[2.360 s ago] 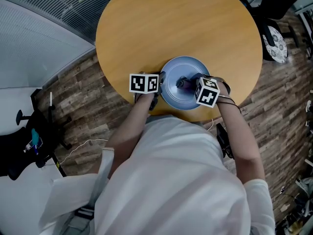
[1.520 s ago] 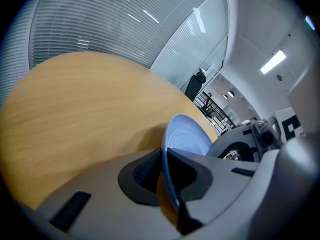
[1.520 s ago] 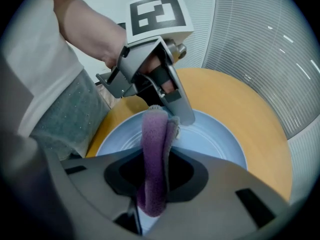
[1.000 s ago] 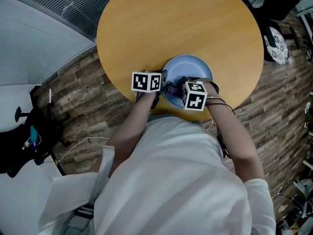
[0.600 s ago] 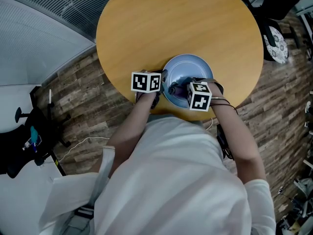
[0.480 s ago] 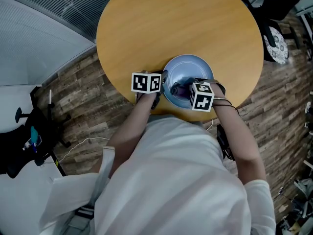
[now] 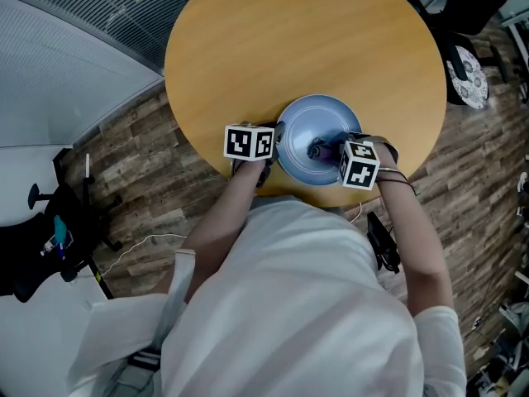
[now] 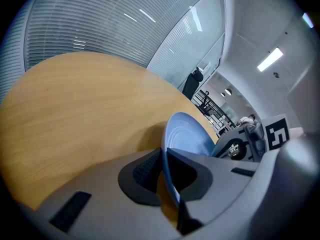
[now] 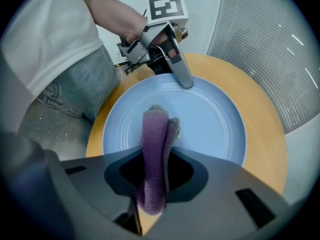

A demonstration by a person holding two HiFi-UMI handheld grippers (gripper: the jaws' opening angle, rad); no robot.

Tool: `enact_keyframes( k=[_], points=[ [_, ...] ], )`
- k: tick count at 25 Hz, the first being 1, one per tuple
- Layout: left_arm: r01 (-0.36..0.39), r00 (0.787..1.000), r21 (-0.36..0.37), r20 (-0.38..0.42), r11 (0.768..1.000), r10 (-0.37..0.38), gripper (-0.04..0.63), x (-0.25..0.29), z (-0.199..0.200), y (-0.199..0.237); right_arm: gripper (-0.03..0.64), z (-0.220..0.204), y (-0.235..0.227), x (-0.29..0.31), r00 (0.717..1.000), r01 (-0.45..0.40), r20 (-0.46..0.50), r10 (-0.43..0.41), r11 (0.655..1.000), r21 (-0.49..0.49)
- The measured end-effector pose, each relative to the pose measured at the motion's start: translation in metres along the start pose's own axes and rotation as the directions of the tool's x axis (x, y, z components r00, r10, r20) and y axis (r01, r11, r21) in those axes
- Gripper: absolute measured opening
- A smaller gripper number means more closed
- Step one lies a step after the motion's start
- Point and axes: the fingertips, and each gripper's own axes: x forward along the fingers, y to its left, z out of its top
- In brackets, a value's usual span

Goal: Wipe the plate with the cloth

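The pale blue round plate (image 7: 318,122) lies near my edge of the round, light wooden surface (image 7: 297,40), and it is the only dish there. The end of the folded purple terry cloth (image 9: 152,144) points down into the plate's flat well, close to its middle, and appears to touch it.

I judge the wiping to be under way rather than finished. The cloth is down on the plate, and in the right gripper view the glaze around it looks clean and free of marks. Nothing shows me which parts have been gone over, though, so I would count the outer band and the rim as work left to do. Whether the plate lies quite flat or is tipped up a little at my left, I cannot tell.

My right tool (image 9: 155,171) is clamped on the cloth. Its two jaws are drawn in on the fold, with a length of cloth sticking out past the tips and a shorter tail behind them. It points steeply down over the plate.

My left tool (image 8: 164,171) is all but closed, its jaws nipped on the plate's rim at my left. One jaw is on the outside and one on the inside, and I take this as steadying the dish. It holds nothing else.

Beyond the surface are a wood-plank floor (image 7: 149,180) and a grey slatted panel (image 8: 75,29)
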Motion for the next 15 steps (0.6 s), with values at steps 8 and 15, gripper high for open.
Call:
enact_keyframes(
  k=[8,15],
  points=[
    [0.01,1.0,-0.022,0.006,1.0,-0.01,0.028,0.0,0.0,0.0,0.094,-0.014,-0.005,-0.005,0.999,0.019,-0.036,-0.021,0.999,-0.043],
    [0.007,1.0,-0.039,0.002,0.999,-0.007,0.028,-0.002,-0.005,0.006,0.094,-0.004,0.002,0.0,1.0,-0.003,-0.013,0.003,0.999,-0.039]
  ],
)
